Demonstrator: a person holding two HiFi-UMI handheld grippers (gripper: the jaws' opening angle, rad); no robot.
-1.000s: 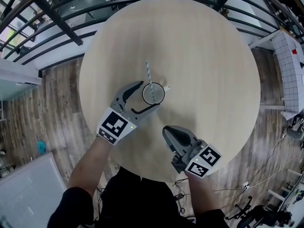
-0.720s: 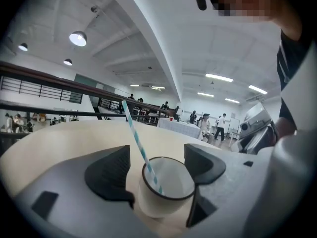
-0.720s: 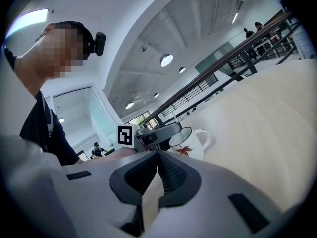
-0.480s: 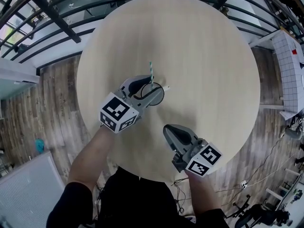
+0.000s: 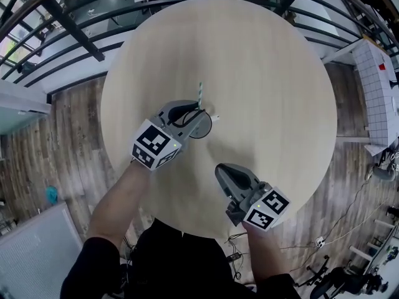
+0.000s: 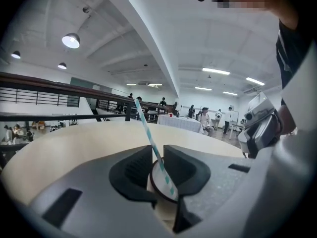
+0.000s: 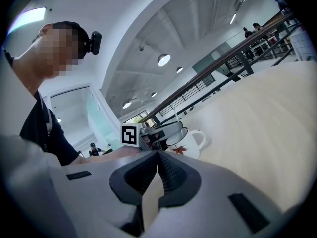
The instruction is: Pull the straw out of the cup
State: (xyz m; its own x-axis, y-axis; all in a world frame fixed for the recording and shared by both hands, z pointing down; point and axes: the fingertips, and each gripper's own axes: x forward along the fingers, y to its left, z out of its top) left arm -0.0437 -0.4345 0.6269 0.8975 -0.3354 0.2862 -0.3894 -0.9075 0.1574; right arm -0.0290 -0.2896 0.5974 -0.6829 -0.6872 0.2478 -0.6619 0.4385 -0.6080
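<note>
- Our left gripper [image 5: 196,112] sits over the cup [image 5: 208,127]. Its jaws have just been closing and now pinch the straw [image 5: 199,92] just above the rim, low enough for a firm hold.
- The straw stands in the cup, leaning away from us, so we judge the pull not yet begun.
- The cup stands unheld on the table [image 5: 268,73]. Lifting along the straw's lean should keep it from tipping.
- Our right gripper [image 5: 221,170] hangs near the table's near edge, jaws together on nothing, clear of the left's path.
</note>
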